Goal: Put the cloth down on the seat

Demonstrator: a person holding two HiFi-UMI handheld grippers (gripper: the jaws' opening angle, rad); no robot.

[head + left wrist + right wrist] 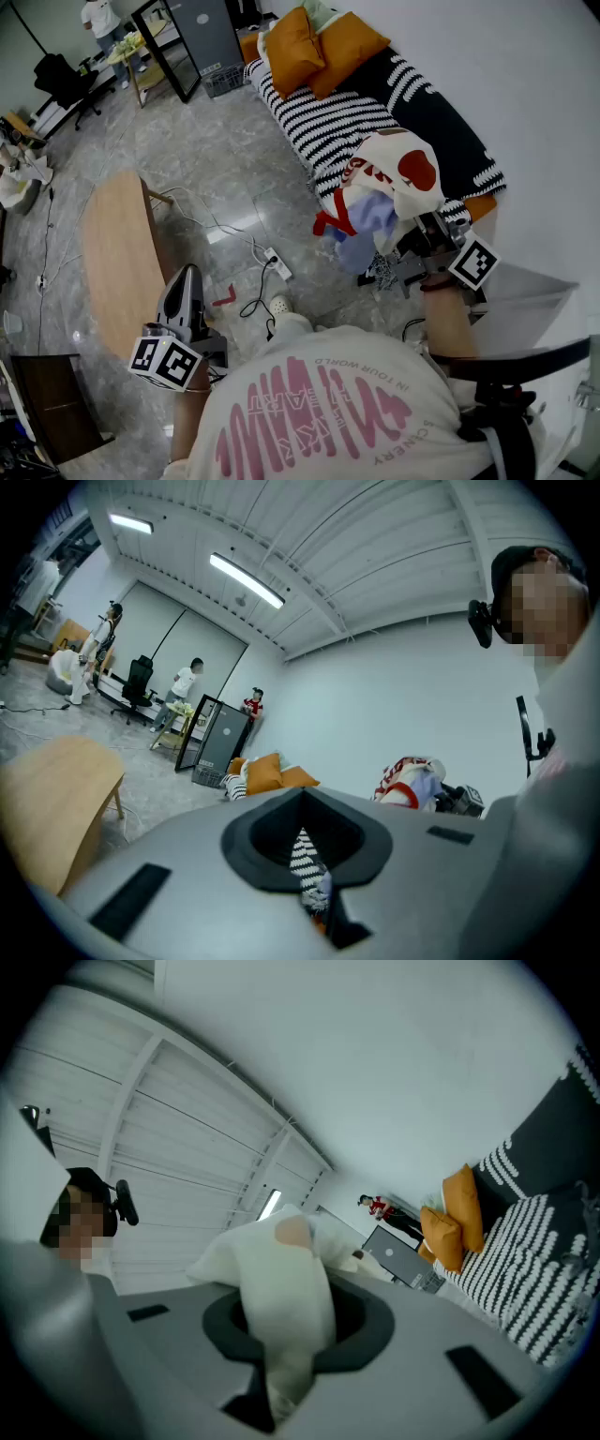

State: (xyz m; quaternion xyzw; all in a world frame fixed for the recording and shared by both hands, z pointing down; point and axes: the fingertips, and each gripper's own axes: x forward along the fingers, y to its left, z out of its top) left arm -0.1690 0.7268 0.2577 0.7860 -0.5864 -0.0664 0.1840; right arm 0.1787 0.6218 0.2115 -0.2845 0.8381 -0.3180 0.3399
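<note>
A bunched cloth (389,192), white with red print and a blue part, hangs in the air over the near end of the seat (328,122), a sofa with a black-and-white striped cover. My right gripper (410,236) is shut on the cloth from below and to the right. In the right gripper view, white fabric (281,1297) fills the space between the jaws. My left gripper (186,281) is low at the left, over the floor and far from the cloth. Its jaws are together with nothing in them. In the left gripper view the cloth (408,780) shows at the right.
Two orange cushions (314,42) lie at the sofa's far end. A long wooden table (117,262) stands at the left. A power strip with cables (277,264) lies on the floor between them. A black cabinet (202,37) and people are at the far end of the room.
</note>
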